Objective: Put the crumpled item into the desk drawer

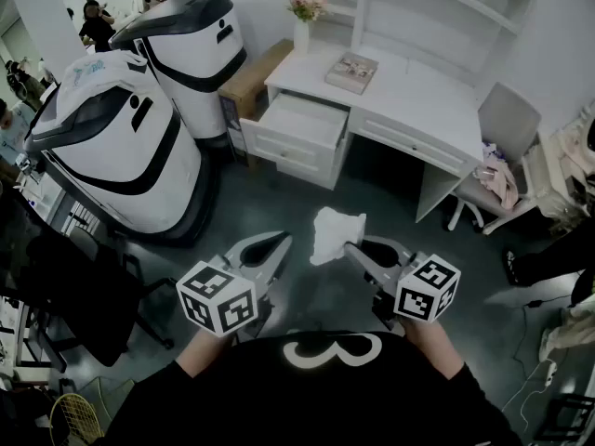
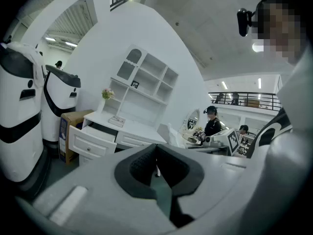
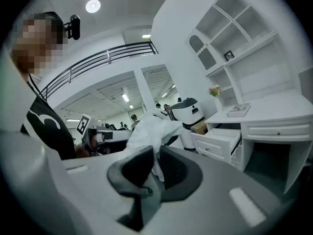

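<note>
A crumpled white item (image 1: pixel 335 233) hangs in the air ahead of me, pinched by my right gripper (image 1: pixel 351 248), which is shut on it. In the right gripper view the crumpled item (image 3: pixel 149 133) bulges up from between the dark pads of that gripper (image 3: pixel 155 154). My left gripper (image 1: pixel 281 241) is beside it at the same height, shut with nothing in it; its jaws (image 2: pixel 156 154) meet in its own view. The white desk (image 1: pixel 418 91) stands further ahead, its left drawer (image 1: pixel 302 121) pulled open. The open drawer shows too in the left gripper view (image 2: pixel 92 140) and the right gripper view (image 3: pixel 221 143).
Two big white-and-black machines (image 1: pixel 121 147) (image 1: pixel 193 49) stand left of the desk, with a cardboard box (image 1: pixel 251 77) between them and the drawer. A book (image 1: pixel 351 71) and a flower vase (image 1: pixel 305 24) are on the desktop. A grey chair (image 1: pixel 507 124) stands at the desk's right. A black office chair (image 1: pixel 65 291) is at my left.
</note>
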`<state>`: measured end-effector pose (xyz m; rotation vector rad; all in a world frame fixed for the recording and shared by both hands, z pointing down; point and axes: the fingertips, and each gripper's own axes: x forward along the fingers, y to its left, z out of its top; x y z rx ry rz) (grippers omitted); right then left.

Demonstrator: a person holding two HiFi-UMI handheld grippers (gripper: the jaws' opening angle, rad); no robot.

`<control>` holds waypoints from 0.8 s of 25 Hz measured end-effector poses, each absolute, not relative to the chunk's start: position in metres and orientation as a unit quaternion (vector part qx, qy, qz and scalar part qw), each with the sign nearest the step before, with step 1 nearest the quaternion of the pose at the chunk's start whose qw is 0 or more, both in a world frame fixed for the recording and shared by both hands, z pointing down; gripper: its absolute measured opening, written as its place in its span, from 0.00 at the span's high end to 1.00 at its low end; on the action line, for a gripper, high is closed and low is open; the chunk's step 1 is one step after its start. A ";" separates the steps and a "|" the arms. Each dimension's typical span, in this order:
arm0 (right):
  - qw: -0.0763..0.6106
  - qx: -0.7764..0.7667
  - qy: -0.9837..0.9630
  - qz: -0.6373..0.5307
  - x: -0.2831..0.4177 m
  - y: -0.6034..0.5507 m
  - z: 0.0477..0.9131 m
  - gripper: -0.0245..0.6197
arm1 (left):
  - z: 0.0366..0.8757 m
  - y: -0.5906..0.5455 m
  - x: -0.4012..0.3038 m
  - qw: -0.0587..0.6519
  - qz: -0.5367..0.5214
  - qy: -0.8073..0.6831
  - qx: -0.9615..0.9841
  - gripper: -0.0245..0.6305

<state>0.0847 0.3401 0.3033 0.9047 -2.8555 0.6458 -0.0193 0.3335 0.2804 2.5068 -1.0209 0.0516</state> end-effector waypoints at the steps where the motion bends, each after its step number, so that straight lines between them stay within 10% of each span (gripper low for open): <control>1: 0.041 0.298 -0.929 0.214 0.083 0.339 0.305 0.90 | 0.282 0.332 -0.021 0.216 0.018 -0.367 0.904 0.95; 20: 0.053 0.346 -0.911 0.219 0.032 0.324 0.322 0.90 | 0.296 0.310 -0.087 0.216 0.002 -0.356 0.909 0.95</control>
